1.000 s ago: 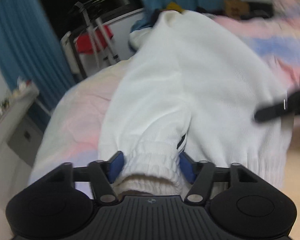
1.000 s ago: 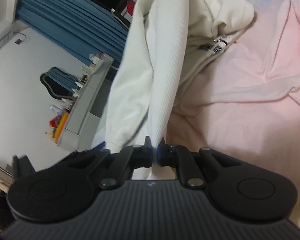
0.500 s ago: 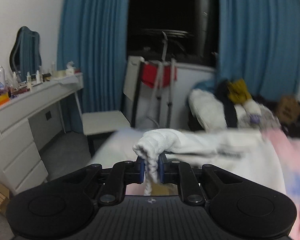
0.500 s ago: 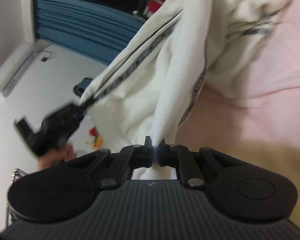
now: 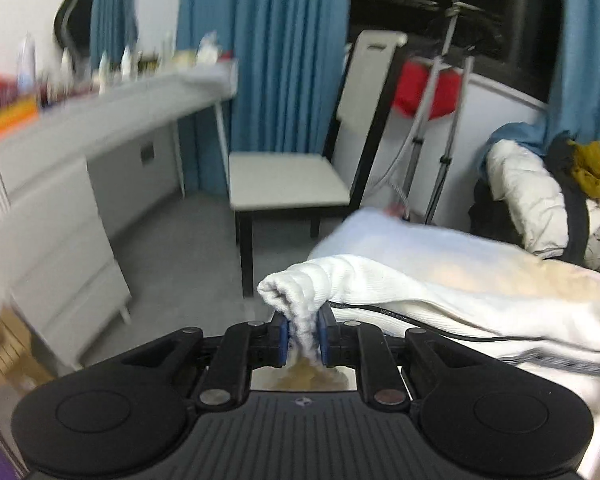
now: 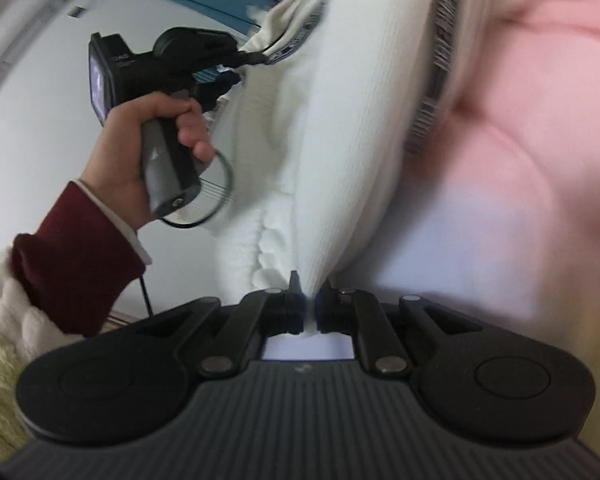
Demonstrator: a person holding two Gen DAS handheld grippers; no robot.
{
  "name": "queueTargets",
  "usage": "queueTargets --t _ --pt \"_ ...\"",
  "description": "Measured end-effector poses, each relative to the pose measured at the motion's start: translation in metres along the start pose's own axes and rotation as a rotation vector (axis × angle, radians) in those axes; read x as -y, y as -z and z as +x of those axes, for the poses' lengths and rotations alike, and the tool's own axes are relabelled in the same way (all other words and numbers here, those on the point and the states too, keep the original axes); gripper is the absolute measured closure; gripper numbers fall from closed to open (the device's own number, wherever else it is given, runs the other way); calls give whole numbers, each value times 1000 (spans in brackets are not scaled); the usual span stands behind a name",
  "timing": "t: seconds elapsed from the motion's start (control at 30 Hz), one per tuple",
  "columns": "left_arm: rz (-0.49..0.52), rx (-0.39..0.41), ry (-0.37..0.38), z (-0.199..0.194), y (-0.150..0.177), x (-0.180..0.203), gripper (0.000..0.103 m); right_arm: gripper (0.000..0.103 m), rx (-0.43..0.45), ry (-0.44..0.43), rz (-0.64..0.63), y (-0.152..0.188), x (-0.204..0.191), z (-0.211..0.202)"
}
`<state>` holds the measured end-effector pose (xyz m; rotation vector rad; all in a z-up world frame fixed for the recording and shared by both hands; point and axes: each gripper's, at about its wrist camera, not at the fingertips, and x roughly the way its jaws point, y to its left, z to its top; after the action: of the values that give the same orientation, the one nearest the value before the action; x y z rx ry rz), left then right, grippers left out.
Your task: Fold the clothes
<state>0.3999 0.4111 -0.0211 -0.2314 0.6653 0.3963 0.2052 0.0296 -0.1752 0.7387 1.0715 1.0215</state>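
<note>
White ribbed knit, the garment point(image 6: 340, 152) hangs in the air between the two grippers above a pink bedsheet point(image 6: 532, 128), not lying flat on anything. By its look I judge it soft and limp, with some weight to it: it sags into long folds and will not keep a shape unless laid down. It seems unlikely to slip, since the knit bunches thickly where it is pinched. Nothing about it is fragile, though the black drawcord point(image 5: 440, 330) and printed tape could snag. The best holds are the thick gathered edges, where it is held now.

One garment is in hand. Beyond it stands one white chair point(image 5: 296, 184), and a heap of other clothes point(image 5: 540, 196) lies at the right, too jumbled to count.

Two grippers show. The left gripper point(image 5: 303, 334) has its blue pads pressed onto a bunched ribbed cuff or hem. The right gripper point(image 6: 309, 312) is nearly closed, pinching a thin fold of the same garment. In the right wrist view one hand point(image 6: 148, 148), in a dark red sleeve point(image 6: 76, 264), works the left gripper's handle.
</note>
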Motion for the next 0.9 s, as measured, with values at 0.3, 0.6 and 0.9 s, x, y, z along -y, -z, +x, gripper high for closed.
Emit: queueTargets --t 0.3,0.6,0.9 --pt "-6 82 123 -63 28 -33 65 63 24 108 -156 11 -25 -33" --pt "89 177 206 -221 104 1 36 28 136 300 -401 49 -71 -118" --pt "140 233 357 -370 231 78 28 18 392 446 -623 59 -110 -247"
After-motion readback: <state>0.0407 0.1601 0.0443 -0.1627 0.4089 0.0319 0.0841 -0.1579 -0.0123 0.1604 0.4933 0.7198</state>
